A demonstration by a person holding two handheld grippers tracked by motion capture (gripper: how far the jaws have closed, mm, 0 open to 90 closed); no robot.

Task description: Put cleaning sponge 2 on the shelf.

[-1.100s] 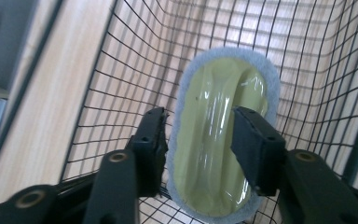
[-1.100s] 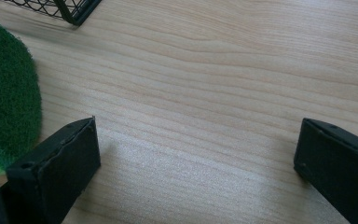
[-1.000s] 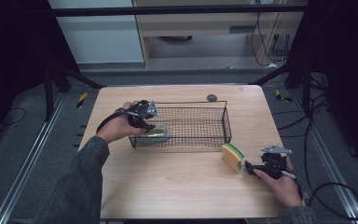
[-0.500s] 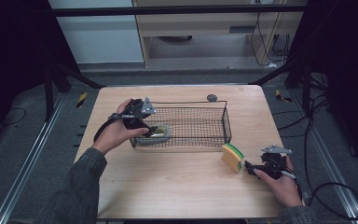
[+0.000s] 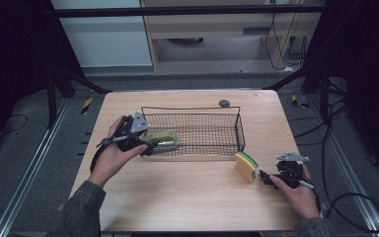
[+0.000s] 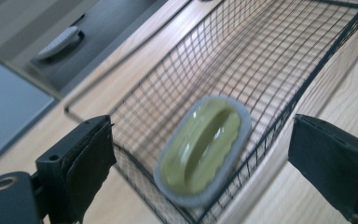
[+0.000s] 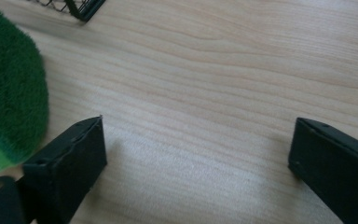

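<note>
My left hand-held gripper has just opened wide, leaving the soap dish in the basket; my right hand-held gripper, jaws apart, probably waits beside the sponge.

Your table is light wood, smooth, with fine wavy grain lines. The basket on it is thin black metal wire, woven into a small grid. Inside lies an olive green dish that looks like shiny, wet-looking plastic with a pale matt rim. The sponge has a soft yellow body and a fuzzy, rough green top. The pads of your right gripper are black, dull and a bit grainy.
</note>
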